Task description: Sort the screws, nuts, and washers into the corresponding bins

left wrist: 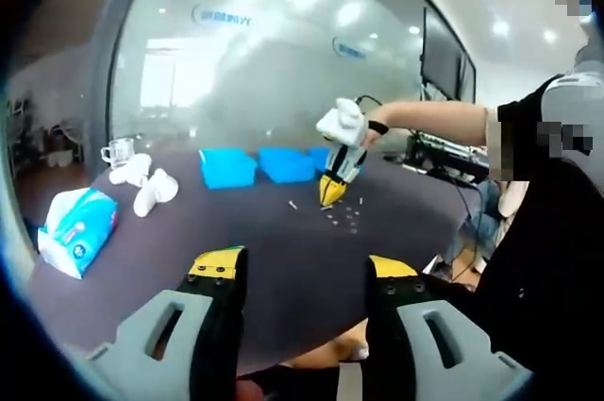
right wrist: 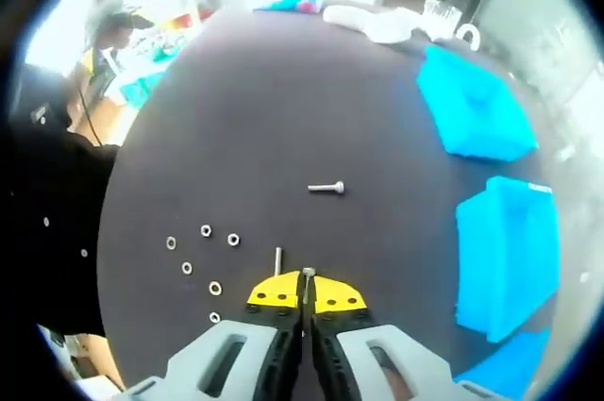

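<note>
The right gripper (right wrist: 305, 290) was clamped on a screw (right wrist: 308, 280), its yellow tips pressed together around the shank with the head poking out just past them. It stood over the dark counter (right wrist: 283, 108), close above the loose hardware, which suggested the screw had only just been lifted or was about to be carried off. In the left gripper view the same gripper (left wrist: 332, 195) pointed steeply down at the counter, held from above by a hand (left wrist: 366, 127), a posture that suits pinching small flat-lying parts.

Taking the held screw as landmark: a second screw (right wrist: 277, 260) lay just beside it to the left, a third screw (right wrist: 327, 188) lay farther ahead, and a scatter of small rings (right wrist: 206, 230), nuts or washers, too small to tell apart, lay well to the left. Three blue bins (right wrist: 508, 250) stood off to the right, lined along the counter's far side, so the carry would likely be a short sideways reach. Which bin was meant for screws could not be told.

The left gripper (left wrist: 300, 274) hung with its jaws wide apart and nothing between them, back at the counter's near edge, apparently waiting clear of the work. A tissue pack (left wrist: 77, 228), white cups (left wrist: 151, 190) and a glass mug (left wrist: 118, 150) sat away from the hardware.
</note>
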